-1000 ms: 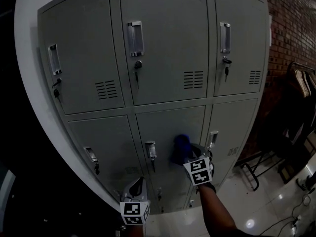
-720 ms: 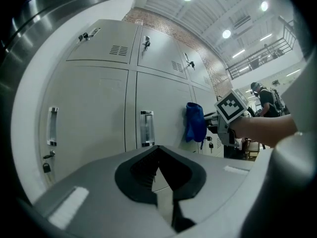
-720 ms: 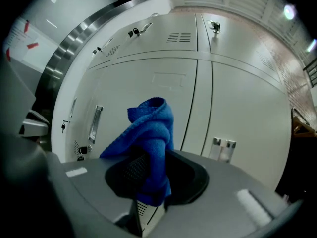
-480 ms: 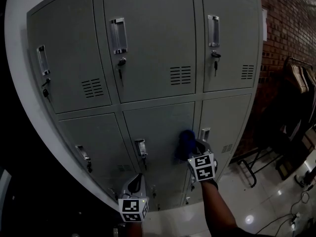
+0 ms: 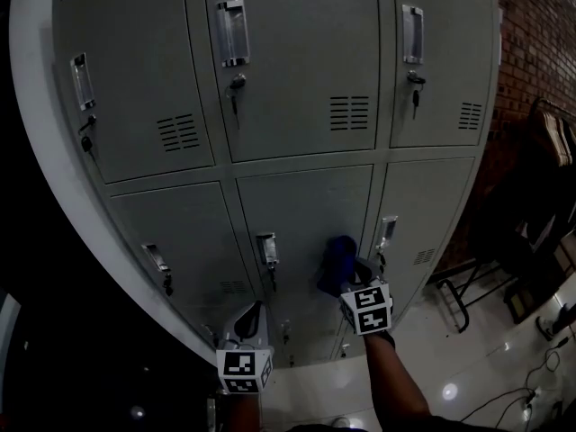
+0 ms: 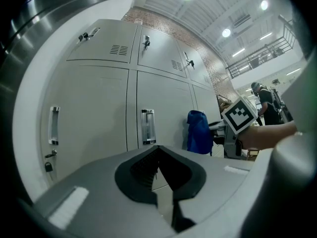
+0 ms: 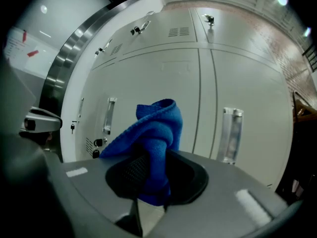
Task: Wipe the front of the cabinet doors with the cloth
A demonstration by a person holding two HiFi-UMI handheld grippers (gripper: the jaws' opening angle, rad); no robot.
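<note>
The grey locker cabinet (image 5: 297, 88) fills the head view, with upper and lower rows of doors. A blue cloth (image 5: 336, 261) is bunched against the lower middle door (image 5: 301, 210), close to its right edge and left of the neighbouring door's handle (image 5: 387, 232). My right gripper (image 5: 351, 279) is shut on the cloth (image 7: 154, 128), which folds up over the jaws of that gripper (image 7: 151, 160). My left gripper (image 5: 251, 319) hangs lower left, away from the doors, shut and holding nothing (image 6: 158, 150). The left gripper view shows the cloth (image 6: 199, 132) from the side.
A brick wall (image 5: 531, 25) stands right of the cabinet. Below it are a dark metal frame (image 5: 459, 304) and hanging clothes (image 5: 549, 151) over a glossy floor (image 5: 468, 376) with cables (image 5: 540, 372). A person (image 6: 265, 100) stands far off.
The head view has shifted. The cloth has slid a little sideways across the lower middle door, first right and then back left. The left gripper has stayed low.
</note>
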